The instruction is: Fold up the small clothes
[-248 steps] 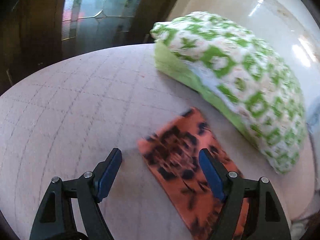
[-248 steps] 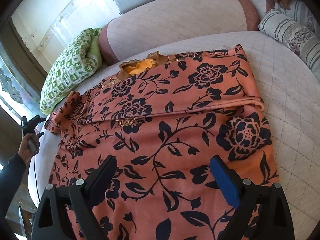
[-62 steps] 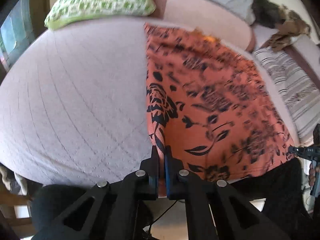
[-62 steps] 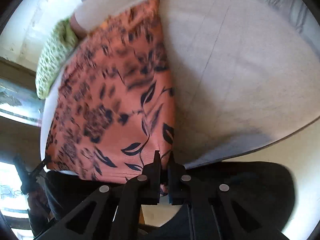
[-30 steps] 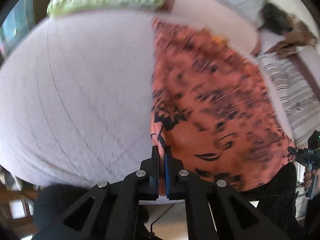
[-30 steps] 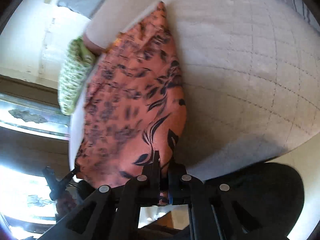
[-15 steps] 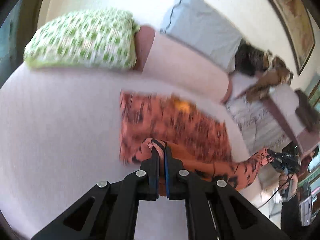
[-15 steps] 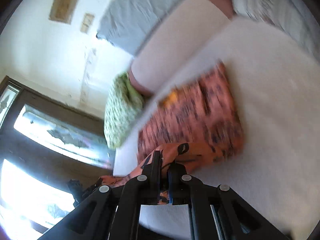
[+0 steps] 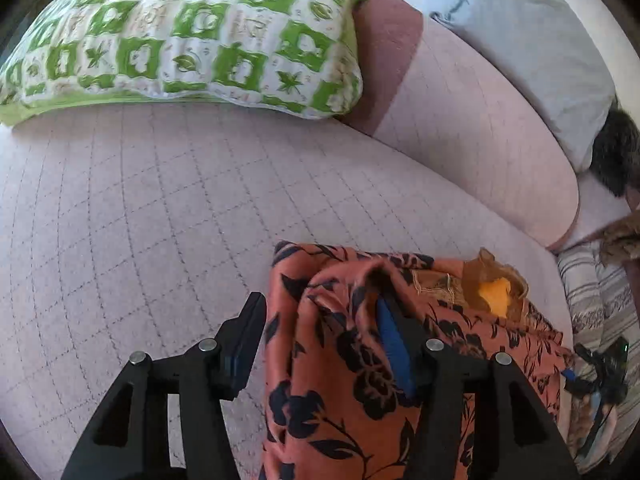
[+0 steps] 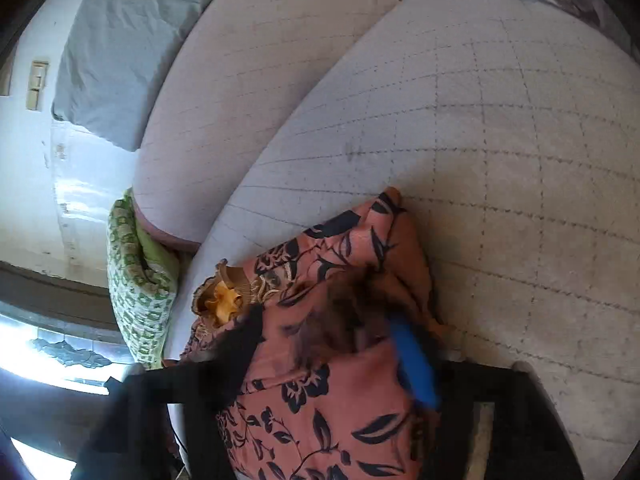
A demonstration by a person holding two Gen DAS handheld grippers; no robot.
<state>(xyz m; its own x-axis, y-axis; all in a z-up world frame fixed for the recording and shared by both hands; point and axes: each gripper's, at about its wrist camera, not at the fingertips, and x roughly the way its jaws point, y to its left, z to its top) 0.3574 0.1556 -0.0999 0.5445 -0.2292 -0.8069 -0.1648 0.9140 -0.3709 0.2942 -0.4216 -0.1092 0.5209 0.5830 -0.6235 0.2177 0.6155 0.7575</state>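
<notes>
Both grippers were clamped on the hem of the orange floral garment down at the near edge of the bed w/ the cloth spread flat a sec ago; now that hem is carried up over the rest of the garment, so it lies doubled in a bunched fold on the quilted pink mattress, and the jaws have just been opening. Left gripper: jaws roughly half apart, no pinch. The cloth's corner humps up between them and drapes against the blue pad of the right-hand finger, while the left-hand finger stands clear over bare mattress. Right gripper: jaws wide apart, blurred; fabric lies loose between the fingers and the blue pad sits at the fold's right edge, not squeezing it as far as can be seen. In the right wrist view the garment shows its neckline w/ a yellow-orange lining facing the headboard side, near the long pink bolster. Green-and-white patterned pillow lies at the mattress's far left, well apart from the garment. Grey pillow leans behind the bolster. Striped pillow just right of the garment. Left wrist view also catches the other gripper at far right, at the cloth's edge.
</notes>
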